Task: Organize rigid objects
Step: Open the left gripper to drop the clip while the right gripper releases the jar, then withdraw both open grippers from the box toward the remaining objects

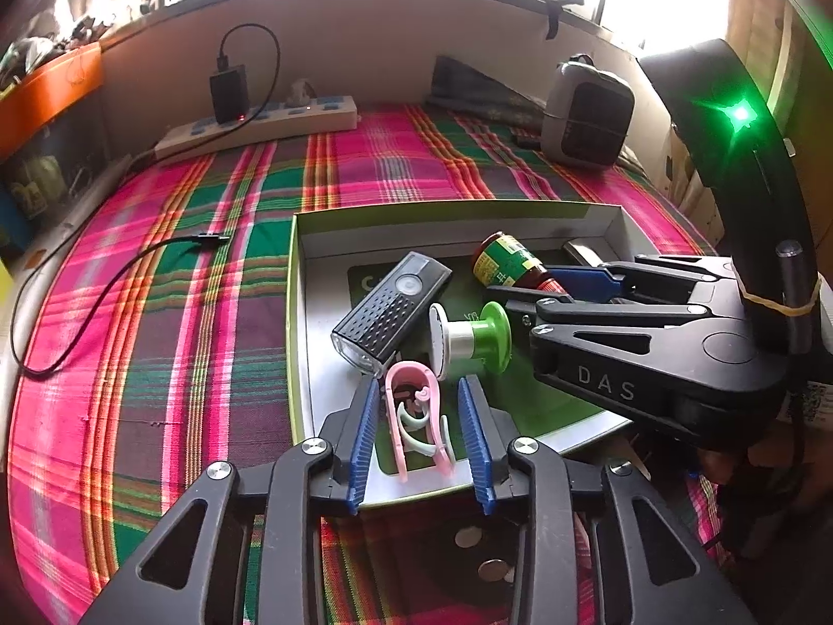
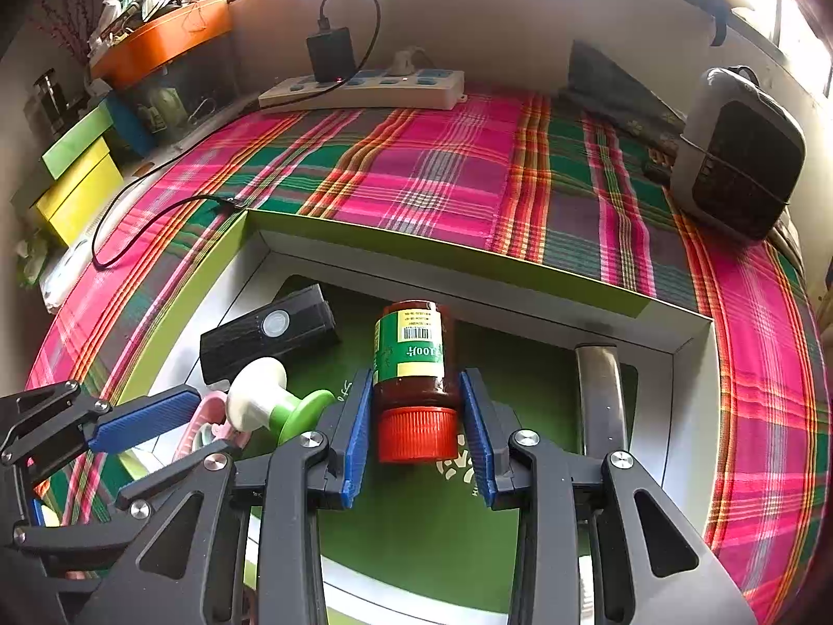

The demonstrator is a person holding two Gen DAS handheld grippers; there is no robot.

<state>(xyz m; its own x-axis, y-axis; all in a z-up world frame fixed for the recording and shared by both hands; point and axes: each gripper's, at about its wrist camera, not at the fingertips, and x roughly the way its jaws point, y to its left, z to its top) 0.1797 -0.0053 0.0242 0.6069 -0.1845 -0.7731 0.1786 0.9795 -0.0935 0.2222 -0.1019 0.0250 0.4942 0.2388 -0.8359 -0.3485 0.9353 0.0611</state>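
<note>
A shallow box with a green rim (image 1: 292, 312) (image 2: 218, 271) lies on the plaid cloth. In it are a black bike light (image 1: 390, 307) (image 2: 265, 336), a green and white spool (image 1: 468, 341) (image 2: 276, 401), a pink clip (image 1: 414, 411) (image 2: 200, 424), a red-capped bottle (image 2: 414, 375) (image 1: 507, 263) and a metal blade (image 2: 598, 396). My left gripper (image 1: 421, 437) is open, its blue pads either side of the pink clip with gaps. My right gripper (image 2: 416, 432) (image 1: 572, 286) is open around the bottle's neck and cap, with the pads close to it.
A white power strip (image 1: 260, 125) (image 2: 364, 88) with a black charger and a cable (image 1: 104, 286) lies at the back left. A grey heater (image 1: 588, 109) (image 2: 739, 156) stands at the back right. Two coins (image 1: 479, 552) lie on the cloth under my left gripper. Coloured boxes (image 2: 78, 182) stand at the left.
</note>
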